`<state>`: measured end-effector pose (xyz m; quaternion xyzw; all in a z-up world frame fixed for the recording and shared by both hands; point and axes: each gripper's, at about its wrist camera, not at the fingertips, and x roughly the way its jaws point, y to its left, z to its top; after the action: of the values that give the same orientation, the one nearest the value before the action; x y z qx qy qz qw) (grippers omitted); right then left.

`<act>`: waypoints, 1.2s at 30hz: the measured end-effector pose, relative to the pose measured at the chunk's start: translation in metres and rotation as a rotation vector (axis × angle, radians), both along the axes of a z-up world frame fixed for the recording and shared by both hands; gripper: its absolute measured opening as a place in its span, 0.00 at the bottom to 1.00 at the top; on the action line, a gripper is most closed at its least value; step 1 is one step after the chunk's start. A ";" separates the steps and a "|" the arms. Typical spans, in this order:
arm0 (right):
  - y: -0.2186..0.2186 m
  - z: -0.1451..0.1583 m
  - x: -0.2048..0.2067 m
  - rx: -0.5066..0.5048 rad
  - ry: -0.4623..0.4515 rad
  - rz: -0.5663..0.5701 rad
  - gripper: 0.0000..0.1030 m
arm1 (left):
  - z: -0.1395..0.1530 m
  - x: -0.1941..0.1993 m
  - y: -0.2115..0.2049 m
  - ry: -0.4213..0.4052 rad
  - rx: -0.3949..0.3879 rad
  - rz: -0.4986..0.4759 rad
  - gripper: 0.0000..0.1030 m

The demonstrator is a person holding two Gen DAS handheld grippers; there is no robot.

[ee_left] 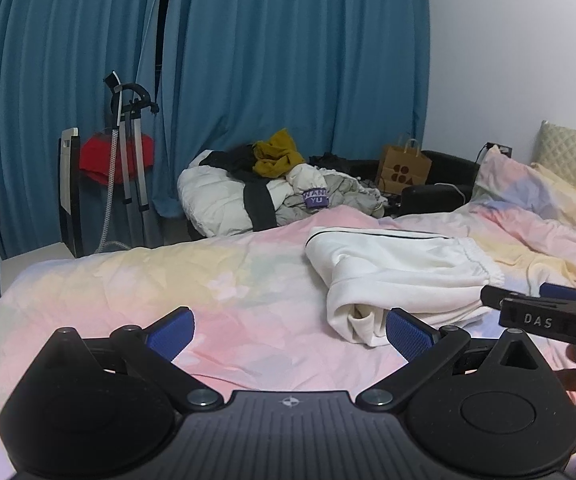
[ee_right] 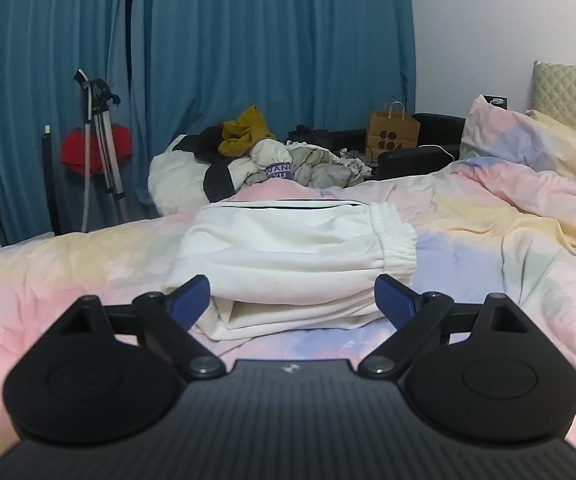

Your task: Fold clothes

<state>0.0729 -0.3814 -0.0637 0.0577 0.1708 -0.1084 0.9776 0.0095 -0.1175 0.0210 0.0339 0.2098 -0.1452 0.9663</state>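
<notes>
White trousers (ee_right: 288, 256) sit folded into a compact stack on the bed (ee_right: 487, 248), elastic waistband to the right, loose layers showing at the near edge. Right tool (ee_right: 293, 298) is spread wide just short of that near edge, nothing between the pads. Left tool (ee_left: 288, 330) is also wide and empty, over bare bedding left of the stack (its right pad close to the stack's corner). Looks like the fold is basically done and released. Next call: tidy the splayed near layers, or fetch another garment from the clothes pile (ee_right: 256, 164) beyond the bed.
</notes>
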 end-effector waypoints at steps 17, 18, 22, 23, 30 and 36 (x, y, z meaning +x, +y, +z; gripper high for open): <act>-0.001 0.002 -0.008 0.002 -0.001 -0.043 0.88 | -0.012 0.000 -0.005 -0.004 -0.019 0.032 1.00; -0.001 0.002 -0.009 0.000 -0.002 -0.044 0.88 | -0.012 0.001 -0.005 -0.004 -0.021 0.034 1.00; -0.001 0.001 -0.009 0.003 0.001 -0.040 0.88 | -0.013 0.003 -0.003 -0.003 -0.021 0.045 1.00; -0.001 0.001 -0.009 0.002 0.001 -0.039 0.88 | -0.014 0.003 -0.003 -0.002 -0.020 0.048 1.00; 0.000 0.001 -0.009 -0.007 0.003 -0.038 0.88 | -0.015 0.005 0.000 0.001 -0.020 0.053 1.00; -0.001 0.000 -0.009 -0.002 0.005 -0.035 0.88 | -0.016 0.005 0.001 0.001 -0.024 0.062 1.00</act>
<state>0.0644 -0.3824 -0.0633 0.0595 0.1720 -0.1258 0.9752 0.0146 -0.1164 0.0045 0.0156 0.2094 -0.1176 0.9706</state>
